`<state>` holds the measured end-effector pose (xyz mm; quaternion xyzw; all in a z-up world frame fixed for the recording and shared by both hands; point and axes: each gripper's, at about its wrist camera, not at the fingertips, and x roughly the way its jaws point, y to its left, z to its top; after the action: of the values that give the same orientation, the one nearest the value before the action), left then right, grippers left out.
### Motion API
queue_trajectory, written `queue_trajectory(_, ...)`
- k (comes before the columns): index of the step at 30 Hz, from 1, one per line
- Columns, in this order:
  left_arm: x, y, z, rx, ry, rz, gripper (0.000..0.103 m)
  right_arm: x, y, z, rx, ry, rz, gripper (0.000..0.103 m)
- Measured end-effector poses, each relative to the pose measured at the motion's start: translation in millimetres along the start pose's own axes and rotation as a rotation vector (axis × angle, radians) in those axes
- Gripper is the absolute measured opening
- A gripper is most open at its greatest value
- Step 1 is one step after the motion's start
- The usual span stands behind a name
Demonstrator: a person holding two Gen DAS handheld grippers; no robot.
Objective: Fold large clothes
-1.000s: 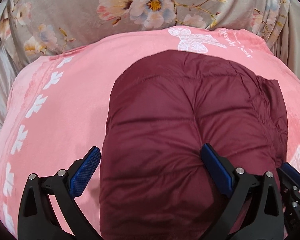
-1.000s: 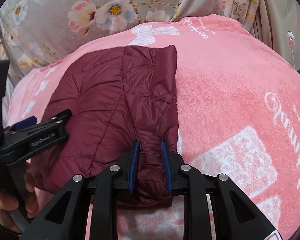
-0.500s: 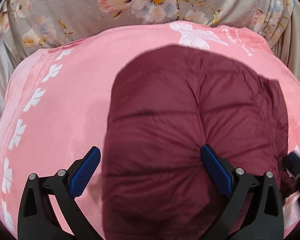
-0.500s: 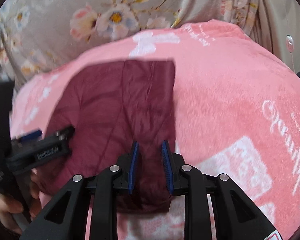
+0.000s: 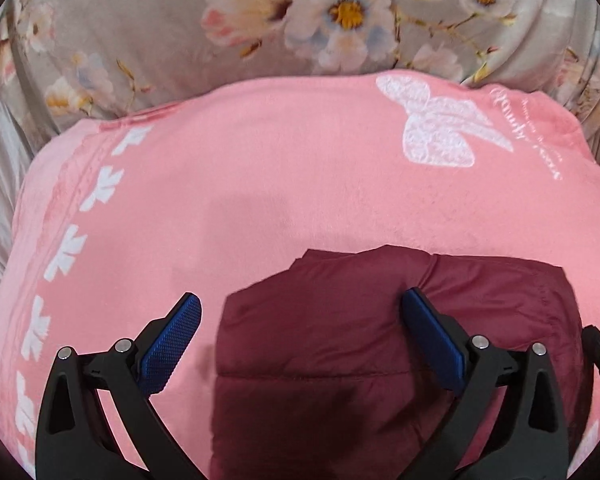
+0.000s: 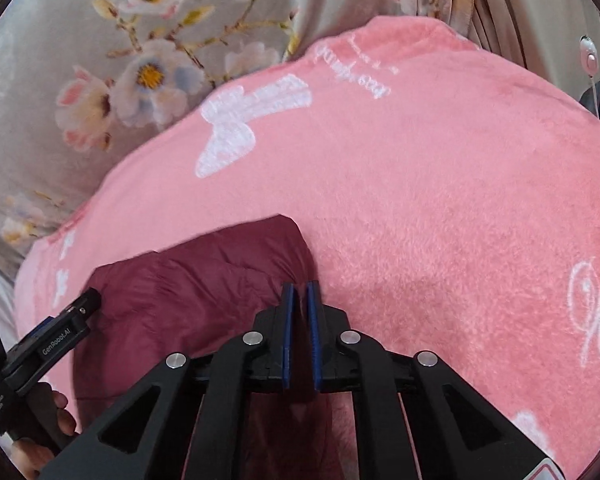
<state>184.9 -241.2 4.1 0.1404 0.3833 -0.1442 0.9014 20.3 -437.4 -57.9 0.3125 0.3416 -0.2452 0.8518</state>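
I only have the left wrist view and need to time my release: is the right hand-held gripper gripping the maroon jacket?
Observer: Yes, the right hand-held gripper is shut on the jacket's right edge.
Operator: Any jacket beyond it?
Observer: No, only bare pink blanket lies to its right.
Operator: Does that camera see my side?
Observer: Yes, the left hand-held gripper shows at the jacket's left edge.
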Motion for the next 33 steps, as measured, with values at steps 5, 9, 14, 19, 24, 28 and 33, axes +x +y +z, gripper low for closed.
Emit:
queue_trajectory(5,18,-3,-8,-0.03,0.013,-0.039,0.098,26,-5,-13,-0.006,0.017,-0.027,0.006)
queue_trajectory(9,25,-4,-13,-0.043,0.012,-0.051,0.098,29,-7,-15,-0.002,0.017,-0.017,0.006)
queue_trajectory(14,14,5,-16,-0.029,0.018,-0.076,0.098,-12,-30,-28,0.085,-0.015,0.112,0.02)
queue_trajectory(19,-8,34,-30,-0.097,0.074,-0.181,0.098,-23,-41,-49,0.089,0.075,0.218,0.064)
queue_trajectory(24,-11,51,-44,-0.178,0.15,-0.27,0.098,-24,-36,-64,0.088,0.105,0.277,0.064)
queue_trajectory(28,-18,59,-50,-0.185,0.162,-0.289,0.098,-21,-33,-67,0.086,0.121,0.307,0.064)
queue_trajectory(33,-10,72,-64,-0.247,0.221,-0.377,0.098,-16,-36,-68,0.106,0.126,0.353,0.065)
